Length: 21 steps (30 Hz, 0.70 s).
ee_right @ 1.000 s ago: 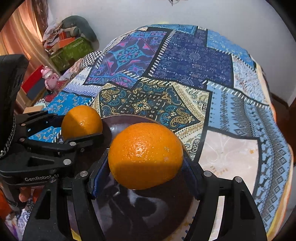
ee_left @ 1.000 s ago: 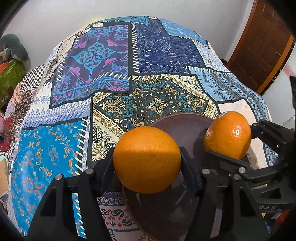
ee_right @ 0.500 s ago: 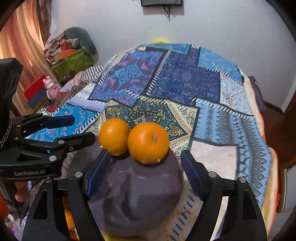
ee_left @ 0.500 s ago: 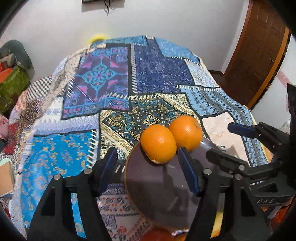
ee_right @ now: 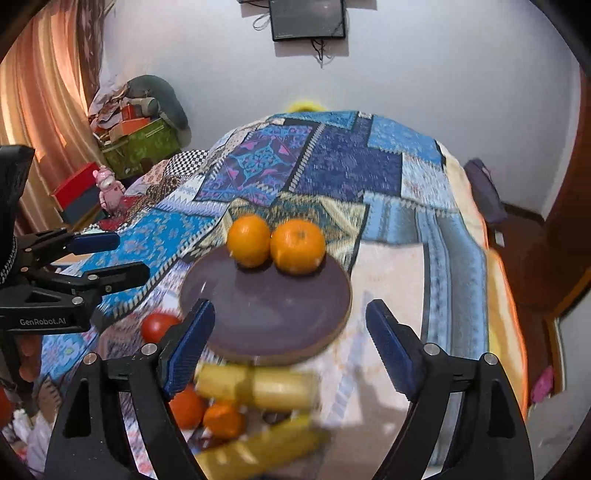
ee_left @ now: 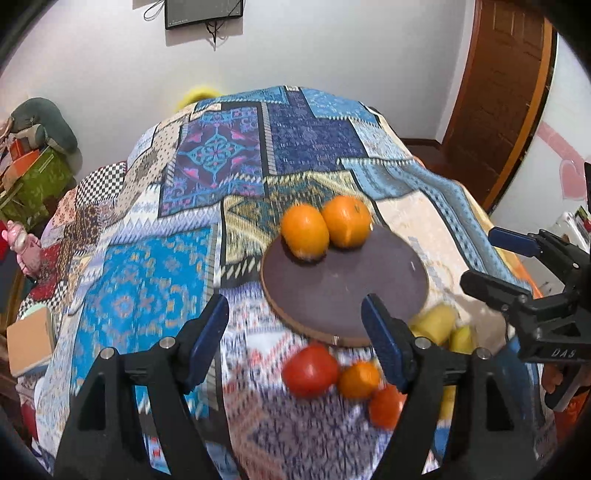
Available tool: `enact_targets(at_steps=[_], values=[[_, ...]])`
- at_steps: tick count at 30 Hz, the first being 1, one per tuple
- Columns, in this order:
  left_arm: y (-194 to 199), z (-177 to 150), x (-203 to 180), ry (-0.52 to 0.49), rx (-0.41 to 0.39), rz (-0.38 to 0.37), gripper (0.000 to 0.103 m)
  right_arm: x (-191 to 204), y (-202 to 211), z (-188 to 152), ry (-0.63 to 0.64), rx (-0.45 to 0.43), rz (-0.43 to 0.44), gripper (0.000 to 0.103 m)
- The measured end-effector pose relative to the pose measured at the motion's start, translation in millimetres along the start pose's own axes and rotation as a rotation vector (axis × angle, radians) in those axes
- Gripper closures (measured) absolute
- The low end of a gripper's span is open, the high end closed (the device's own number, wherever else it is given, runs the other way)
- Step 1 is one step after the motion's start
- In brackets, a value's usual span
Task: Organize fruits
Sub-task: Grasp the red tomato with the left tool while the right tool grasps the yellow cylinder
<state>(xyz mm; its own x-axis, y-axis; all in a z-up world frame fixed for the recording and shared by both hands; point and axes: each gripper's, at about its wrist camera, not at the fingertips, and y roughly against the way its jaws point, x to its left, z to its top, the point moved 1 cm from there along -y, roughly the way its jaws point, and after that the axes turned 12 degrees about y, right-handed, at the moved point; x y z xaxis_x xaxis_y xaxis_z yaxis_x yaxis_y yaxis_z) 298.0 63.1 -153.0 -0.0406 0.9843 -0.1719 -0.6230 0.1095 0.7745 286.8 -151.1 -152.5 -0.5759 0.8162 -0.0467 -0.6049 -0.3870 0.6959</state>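
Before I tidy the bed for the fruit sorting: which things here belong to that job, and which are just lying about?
Belongs to the job:
- two oranges side by side on the round plate
- loose fruit nearer the cameras: tomato, small orange, yellow fruit

Just lying about:
- patchwork bedspread
- pink toy
- green box
- wall screen

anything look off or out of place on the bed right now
Nothing spilled or damaged. Two oranges sit touching at the far edge of the dark round plate, while the rest of the fruit lies loose on the bedspread beside its near rim. Both grippers are empty, fingers opening.
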Motion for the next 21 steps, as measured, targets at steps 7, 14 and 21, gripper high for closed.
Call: enact_targets(at_steps=[7, 14, 21], values=[[15.1, -51.9, -3.7, -0.024, 0.044, 0.005, 0.029, 15.6, 3.4, -43.9, -0.061, 0.080, 0.004, 0.020], [14.9, -92.3, -6.4, -0.007, 0.097, -0.006, 0.029, 34.6, -4.4, -63.2, -0.073, 0.132, 0.011, 0.019], [17.7, -102.7, -11.3, 0.019, 0.105, -0.025, 0.029, 51.0, -13.9, -77.0, -0.018, 0.184, -0.019, 0.017]])
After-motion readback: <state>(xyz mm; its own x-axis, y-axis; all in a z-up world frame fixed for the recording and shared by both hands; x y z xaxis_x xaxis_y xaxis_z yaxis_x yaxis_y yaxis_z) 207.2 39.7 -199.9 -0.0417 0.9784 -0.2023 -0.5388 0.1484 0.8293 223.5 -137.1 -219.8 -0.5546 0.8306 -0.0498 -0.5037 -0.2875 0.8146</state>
